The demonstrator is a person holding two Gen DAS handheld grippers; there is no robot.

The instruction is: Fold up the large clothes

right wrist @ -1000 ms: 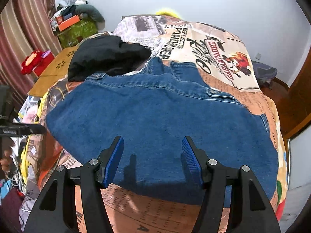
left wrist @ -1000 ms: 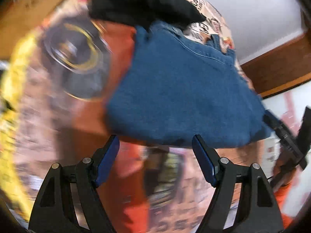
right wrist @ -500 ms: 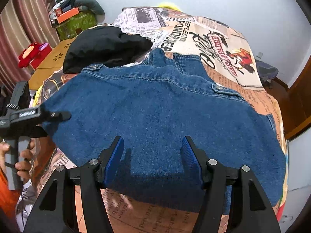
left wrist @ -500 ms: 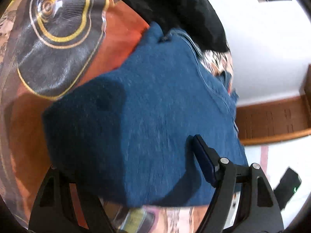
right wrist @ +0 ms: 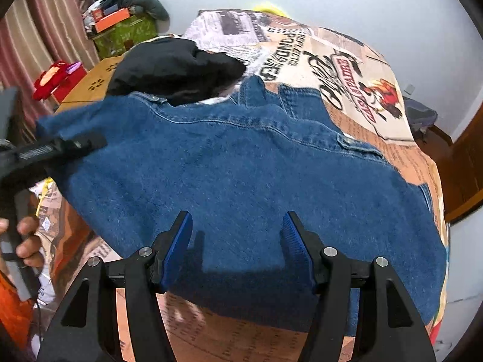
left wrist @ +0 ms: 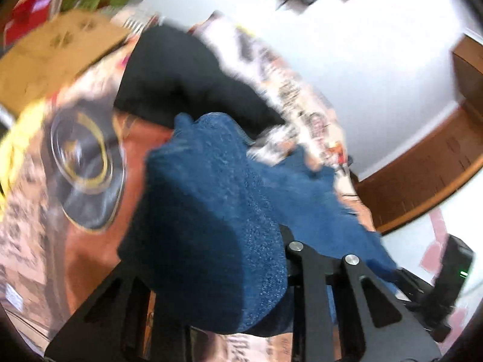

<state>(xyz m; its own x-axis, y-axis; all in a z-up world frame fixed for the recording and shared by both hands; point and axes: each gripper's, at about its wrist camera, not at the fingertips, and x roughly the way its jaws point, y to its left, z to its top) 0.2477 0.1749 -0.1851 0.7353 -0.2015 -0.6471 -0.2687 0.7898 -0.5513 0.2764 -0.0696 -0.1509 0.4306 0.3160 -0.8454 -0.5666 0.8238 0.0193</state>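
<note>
A blue denim jacket [right wrist: 241,169] lies spread on a bed with a printed newspaper-style cover [right wrist: 341,69]. My right gripper [right wrist: 237,246] is open and empty, hovering over the jacket's near hem. My left gripper [right wrist: 75,146] is shut on the jacket's left edge and lifts it off the bed. In the left wrist view the denim [left wrist: 211,226] bunches over the fingers and hides the fingertips.
A black garment [right wrist: 172,69] lies on the bed beyond the jacket, also in the left wrist view [left wrist: 181,75]. A brown cardboard box [right wrist: 90,87] and a green box [right wrist: 123,33] with clutter stand to the left. A wooden door [right wrist: 465,163] is at the right.
My left gripper has closed on the jacket's left edge and raised it, so the cloth now folds over its fingers. My right gripper has stayed open over the hem.
</note>
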